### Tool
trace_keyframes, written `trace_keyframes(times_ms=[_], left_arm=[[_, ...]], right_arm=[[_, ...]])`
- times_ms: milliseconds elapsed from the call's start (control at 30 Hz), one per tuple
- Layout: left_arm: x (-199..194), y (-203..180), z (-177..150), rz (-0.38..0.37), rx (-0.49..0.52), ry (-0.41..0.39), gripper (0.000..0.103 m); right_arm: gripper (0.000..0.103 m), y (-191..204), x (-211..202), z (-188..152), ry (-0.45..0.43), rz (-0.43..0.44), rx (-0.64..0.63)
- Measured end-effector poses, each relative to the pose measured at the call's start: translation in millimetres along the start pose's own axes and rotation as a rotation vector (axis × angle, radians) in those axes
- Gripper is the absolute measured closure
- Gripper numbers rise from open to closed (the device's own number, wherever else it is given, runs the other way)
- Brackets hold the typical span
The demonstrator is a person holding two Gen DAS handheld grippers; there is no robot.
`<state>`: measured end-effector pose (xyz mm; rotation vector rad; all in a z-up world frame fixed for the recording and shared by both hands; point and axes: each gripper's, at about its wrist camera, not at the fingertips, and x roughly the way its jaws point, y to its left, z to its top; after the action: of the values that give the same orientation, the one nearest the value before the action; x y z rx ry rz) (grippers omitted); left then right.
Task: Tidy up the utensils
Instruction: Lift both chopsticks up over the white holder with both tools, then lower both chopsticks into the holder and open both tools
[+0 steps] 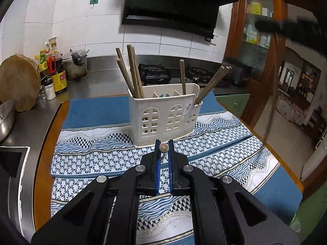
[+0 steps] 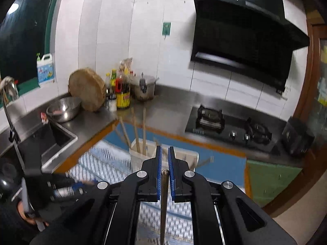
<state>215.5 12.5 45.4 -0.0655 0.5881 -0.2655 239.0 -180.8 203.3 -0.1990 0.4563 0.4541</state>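
Chopsticks in both grippers. Left gripper (image 1: 164,144) is clenched on one wooden chopstick (image 1: 164,147), seen end-on btwn the blue pads near the tips; only its round end shows, rest hidden behind the fingers. Right gripper (image 2: 164,150) is clenched on a second chopstick (image 2: 164,204), which runs straight down btwn the blue pads, top end sitting partway along the fingers, below the tips.

White utensil caddy (image 1: 163,114) stands just ahead of the left gripper's tips, on the blue patterned cloth (image 1: 92,153), w/ arched cut-out windows on its front wall. More chopsticks (image 1: 132,75) lean in its left compartment, one stands near the back right, and a few lean out of the small side pocket on the right. From the right wrist cam the caddy (image 2: 139,159) lies ahead of and below the fingers, partly hidden by them and blurred.

Beyond the caddy: gas hob (image 1: 155,71) on the steel counter, black range hood (image 1: 175,6) above. Left of the left gripper and farther off: sauce bottles (image 1: 55,67), round wooden chopping board (image 1: 18,81), steel bowl (image 1: 6,118) at frame edge. Right wrist cam shows a sink (image 2: 47,140) to the lower left, and the blurred left gripper plus a hand (image 2: 26,212) in the bottom-left corner.
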Motion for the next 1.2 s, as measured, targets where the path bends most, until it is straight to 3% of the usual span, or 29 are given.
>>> trace_keyframes(times_ms=[267,433,700,1000,1200], left_arm=[[4,5,15,-0.007,0.026,-0.009,0.098],[7,10,26,-0.020,0.038,-0.011,0.098],[6,12,44,-0.054,0.038,-0.027,0.098],[-10,4,68,-0.085,0.068,-0.075,0.098],[-22,-5,95,-0.094,0.088,-0.132,0.098]], right_arm=[[0.096,3,17,62,-0.100,-0.039,-0.032],[0.096,-4,44,87,-0.115,-0.080,-0.034],[0.096,-27,79,91,-0.094,-0.144,-0.011],[0.096,-55,101,93,-0.105,-0.139,0.077],[0.096,-54,124,79,-0.064,-0.170,0.046]])
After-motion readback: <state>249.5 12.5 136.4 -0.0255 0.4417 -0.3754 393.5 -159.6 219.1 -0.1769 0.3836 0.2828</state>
